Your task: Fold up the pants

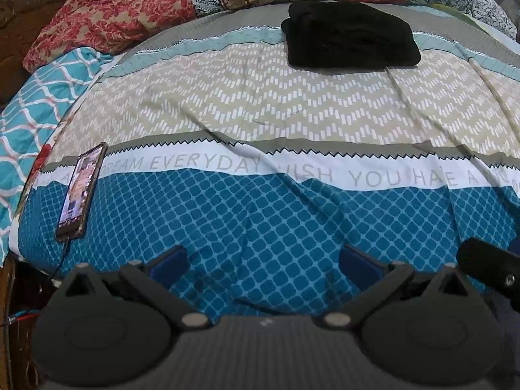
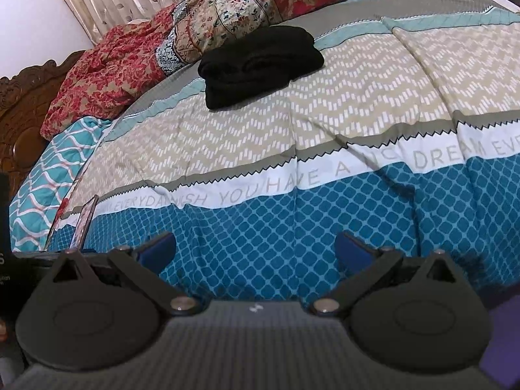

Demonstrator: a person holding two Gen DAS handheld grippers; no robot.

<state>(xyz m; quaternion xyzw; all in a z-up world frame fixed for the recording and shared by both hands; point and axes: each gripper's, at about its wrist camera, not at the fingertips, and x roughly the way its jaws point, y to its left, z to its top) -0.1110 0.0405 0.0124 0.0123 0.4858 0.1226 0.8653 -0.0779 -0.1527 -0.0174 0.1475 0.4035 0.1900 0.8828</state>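
Note:
The black pants [image 1: 351, 35] lie folded into a compact bundle at the far side of the bed, on the grey and beige bands of the bedspread [image 1: 260, 104]. They also show in the right wrist view [image 2: 260, 65]. My left gripper [image 1: 263, 260] is open and empty, low over the blue patterned band near the bed's front edge, far from the pants. My right gripper [image 2: 255, 250] is open and empty too, over the same blue band [image 2: 292, 227].
A phone [image 1: 81, 191] with a lit screen and a cable lies at the bed's left front; it shows edge-on in the right wrist view [image 2: 85, 224]. Crumpled floral quilts [image 1: 130, 9] are heaped behind the pants. A carved wooden headboard [image 2: 22, 97] stands left.

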